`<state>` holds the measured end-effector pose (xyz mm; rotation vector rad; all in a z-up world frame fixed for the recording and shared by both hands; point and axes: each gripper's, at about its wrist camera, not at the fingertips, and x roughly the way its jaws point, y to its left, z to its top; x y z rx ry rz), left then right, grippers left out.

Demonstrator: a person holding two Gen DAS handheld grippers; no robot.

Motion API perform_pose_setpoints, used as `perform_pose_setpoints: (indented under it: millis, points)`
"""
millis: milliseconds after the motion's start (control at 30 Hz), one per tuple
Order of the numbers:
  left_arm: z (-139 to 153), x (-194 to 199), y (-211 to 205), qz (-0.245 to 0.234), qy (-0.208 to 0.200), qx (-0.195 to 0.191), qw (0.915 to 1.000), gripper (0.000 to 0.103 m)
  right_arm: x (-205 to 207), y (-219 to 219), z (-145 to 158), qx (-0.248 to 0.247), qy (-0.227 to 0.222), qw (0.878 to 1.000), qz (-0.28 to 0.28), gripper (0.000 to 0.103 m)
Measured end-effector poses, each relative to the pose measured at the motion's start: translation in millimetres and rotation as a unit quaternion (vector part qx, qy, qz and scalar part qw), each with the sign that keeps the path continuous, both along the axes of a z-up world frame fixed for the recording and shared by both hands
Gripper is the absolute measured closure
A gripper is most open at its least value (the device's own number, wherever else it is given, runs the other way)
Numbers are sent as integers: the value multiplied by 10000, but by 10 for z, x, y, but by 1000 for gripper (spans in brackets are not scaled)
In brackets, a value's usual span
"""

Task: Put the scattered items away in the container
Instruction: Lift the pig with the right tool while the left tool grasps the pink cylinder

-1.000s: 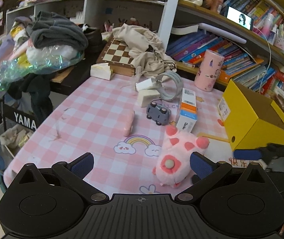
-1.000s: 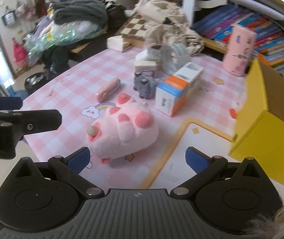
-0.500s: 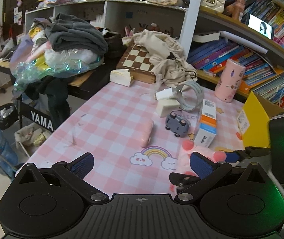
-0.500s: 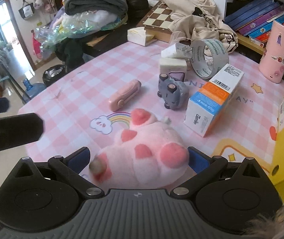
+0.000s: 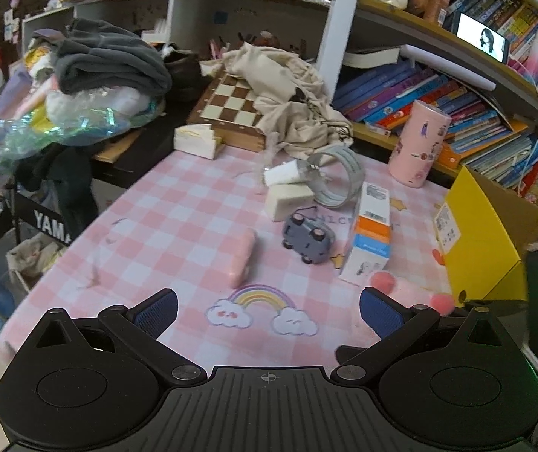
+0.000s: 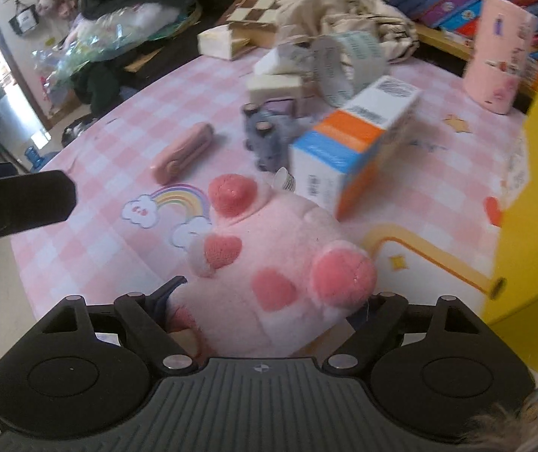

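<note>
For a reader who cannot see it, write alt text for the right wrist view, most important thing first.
The right gripper is closed around a pink plush toy on a pink checked tablecloth. Behind the toy lie an orange, blue and white carton, a grey toy car and a pink case; a yellow box fills the right edge.

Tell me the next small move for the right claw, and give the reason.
Probably lift the pink plush toy off the table and swing it toward the yellow box. The right claw looks closed around the toy's body, which fills the gap between the fingers. The box sits close on the right. The left claw is open and holds nothing.
</note>
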<state>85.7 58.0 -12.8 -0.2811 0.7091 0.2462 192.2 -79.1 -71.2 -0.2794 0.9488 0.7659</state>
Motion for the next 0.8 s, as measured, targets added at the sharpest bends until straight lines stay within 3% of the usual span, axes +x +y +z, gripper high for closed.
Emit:
perform_pose_setpoints:
  millis: [233,433,800]
  points:
    - [-94,208,-50,-102,69,-114,9999,0,-4,-230,54,-143,-261,9994,-163,19]
    - [-154,345,-97,-229,156,112,9996,0,13,-338,80,-230,-401,9986,-254,19]
    - [-324,610,-14,-232,351,473,9980,5,75,-396,19,-243,-259,9992,-209,16]
